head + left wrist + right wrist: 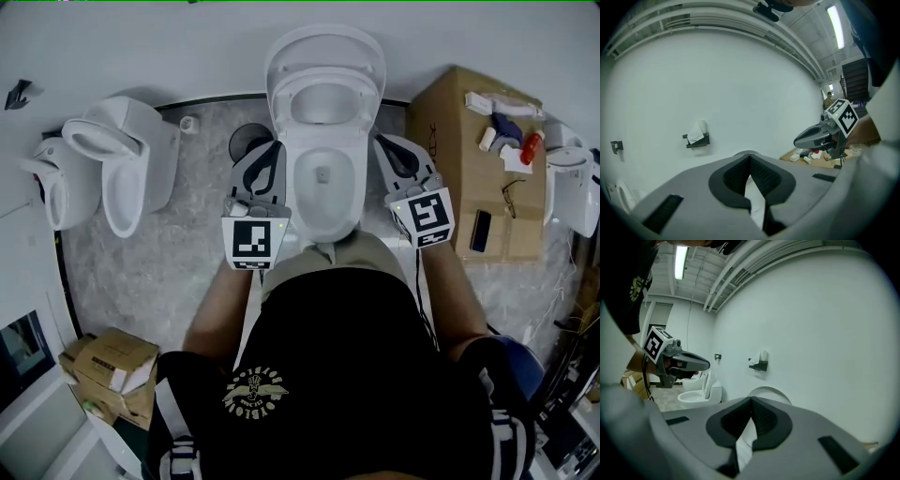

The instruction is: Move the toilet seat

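Toilet seat [325, 64] raised upright against the wall, behind the bowl [323, 192], left gripper [276, 145] and right gripper [382, 141] flanking the bowl, both 2 pressed together, pinching nothing

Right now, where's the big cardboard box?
In the head view, the cardboard box stands on the floor on the right side, next to the toilet and just beyond the right claw.
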A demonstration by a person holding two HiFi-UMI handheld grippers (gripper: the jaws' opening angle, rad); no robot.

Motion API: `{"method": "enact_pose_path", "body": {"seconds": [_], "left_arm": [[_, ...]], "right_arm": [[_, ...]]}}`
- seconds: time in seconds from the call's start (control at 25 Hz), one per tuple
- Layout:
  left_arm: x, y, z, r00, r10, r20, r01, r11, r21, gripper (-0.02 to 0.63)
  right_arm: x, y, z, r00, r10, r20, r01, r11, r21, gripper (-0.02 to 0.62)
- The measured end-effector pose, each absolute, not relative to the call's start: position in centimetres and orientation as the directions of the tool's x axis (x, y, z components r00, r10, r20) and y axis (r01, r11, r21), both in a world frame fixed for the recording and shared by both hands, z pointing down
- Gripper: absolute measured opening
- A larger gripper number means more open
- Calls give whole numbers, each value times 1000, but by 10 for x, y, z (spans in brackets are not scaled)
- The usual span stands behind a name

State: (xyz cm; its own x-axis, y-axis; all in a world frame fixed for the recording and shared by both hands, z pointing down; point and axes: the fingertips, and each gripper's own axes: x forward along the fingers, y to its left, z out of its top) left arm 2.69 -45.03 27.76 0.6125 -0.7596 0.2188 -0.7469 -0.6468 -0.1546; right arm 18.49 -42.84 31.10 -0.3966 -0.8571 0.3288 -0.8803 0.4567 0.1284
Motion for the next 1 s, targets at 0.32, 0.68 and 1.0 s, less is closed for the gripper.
{"method": "enact_pose_path", "body": {"seconds": [0.32, 0.68, 1.0], "left_arm": [[10, -428, 241, 648, -741, 174, -725, -671, -157, 25], [-9, -393, 220, 684, -710, 169, -689, -705, -169, 25], [-1, -369, 218, 666, -721, 191, -698, -692, -182, 25]], "right_arm": [[174, -392, 270, -339, -889, 308, -900, 402, 168, 30], [149, -353, 249, -338, -890, 304, -894, 405, 191, 29], [144, -318, 242, -390, -872, 296, -875, 451, 175, 29]]}}
